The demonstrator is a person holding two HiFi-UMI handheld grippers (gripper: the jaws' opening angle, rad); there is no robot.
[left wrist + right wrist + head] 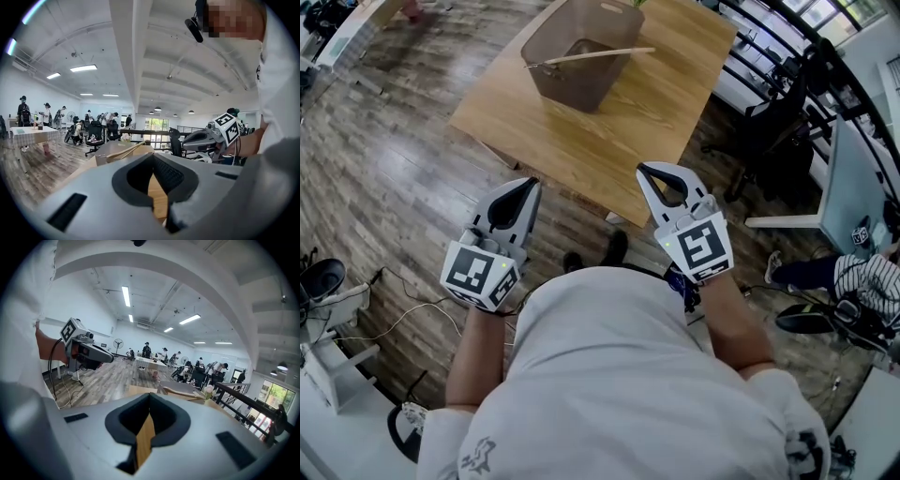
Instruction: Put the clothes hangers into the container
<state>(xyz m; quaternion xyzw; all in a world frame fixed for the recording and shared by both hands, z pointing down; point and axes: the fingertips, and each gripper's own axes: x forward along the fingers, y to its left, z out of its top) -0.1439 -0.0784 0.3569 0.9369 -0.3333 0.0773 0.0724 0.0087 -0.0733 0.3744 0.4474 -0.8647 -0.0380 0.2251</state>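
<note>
A brown see-through container (598, 30) stands on the wooden table (656, 112). A wooden clothes hanger (592, 56) lies across the container's top. My left gripper (528, 184) and right gripper (645, 170) are held close to my chest, short of the table's near edge. Both are shut and hold nothing. In the left gripper view the shut jaws of the left gripper (152, 157) point toward the container (123, 151), with the right gripper (183, 146) alongside. In the right gripper view the right gripper (149, 397) is shut too, and the container (182, 392) lies ahead.
Black office chairs (773, 131) and a railing stand right of the table. A seated person in a striped top (862, 277) is at the far right. Cables and a power strip (347, 300) lie on the wood floor at the left. Several people stand in the background.
</note>
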